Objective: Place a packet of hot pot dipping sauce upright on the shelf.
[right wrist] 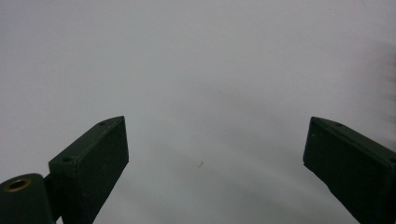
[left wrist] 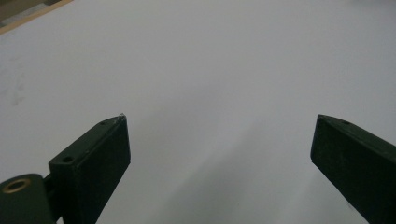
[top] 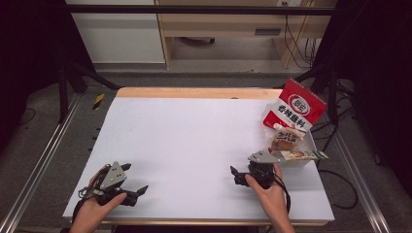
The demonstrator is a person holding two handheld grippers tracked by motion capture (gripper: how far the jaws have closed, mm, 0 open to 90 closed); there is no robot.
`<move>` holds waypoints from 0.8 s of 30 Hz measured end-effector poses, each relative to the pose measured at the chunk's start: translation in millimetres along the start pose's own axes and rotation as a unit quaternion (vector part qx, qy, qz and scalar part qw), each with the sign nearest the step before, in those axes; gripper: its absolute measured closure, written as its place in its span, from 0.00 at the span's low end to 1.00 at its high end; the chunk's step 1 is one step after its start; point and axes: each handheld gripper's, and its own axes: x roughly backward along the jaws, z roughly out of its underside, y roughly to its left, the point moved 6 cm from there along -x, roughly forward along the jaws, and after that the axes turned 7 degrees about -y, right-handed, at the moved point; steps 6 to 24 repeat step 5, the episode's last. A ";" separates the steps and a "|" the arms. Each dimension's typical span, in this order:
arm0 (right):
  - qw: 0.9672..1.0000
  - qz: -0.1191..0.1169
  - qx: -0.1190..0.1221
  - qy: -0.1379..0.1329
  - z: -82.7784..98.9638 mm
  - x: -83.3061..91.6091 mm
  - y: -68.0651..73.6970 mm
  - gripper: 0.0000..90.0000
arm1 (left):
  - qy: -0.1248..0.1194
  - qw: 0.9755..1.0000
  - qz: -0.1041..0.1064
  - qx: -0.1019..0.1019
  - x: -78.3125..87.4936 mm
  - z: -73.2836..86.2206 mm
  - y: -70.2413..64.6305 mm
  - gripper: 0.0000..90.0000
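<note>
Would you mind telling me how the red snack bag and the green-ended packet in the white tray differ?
The red snack bag stands tall and leans out over the far rim of the white tray; the green-ended packet lies flat across the tray's near edge. The bag is large, broad and red and white; the packet is slim, long and pale. Both are sealed packets in the same tray, near the right gripper.
</note>
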 end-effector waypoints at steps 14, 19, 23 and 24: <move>1.000 0.006 -0.005 -0.002 2.1 3.6 -1.2 0.08 | 0.006 1.000 0.001 -0.007 -0.2 0.7 -0.1 0.05; 1.000 0.006 -0.005 -0.002 2.1 3.6 -1.2 0.08 | 0.006 1.000 0.001 -0.007 -0.2 0.7 -0.1 0.05; 1.000 0.006 -0.005 -0.002 2.1 3.6 -1.2 0.08 | 0.006 1.000 0.001 -0.007 -0.2 0.7 -0.1 0.05; 1.000 0.006 -0.005 -0.002 2.1 3.6 -1.2 0.08 | 0.006 1.000 0.001 -0.007 -0.2 0.7 -0.1 0.05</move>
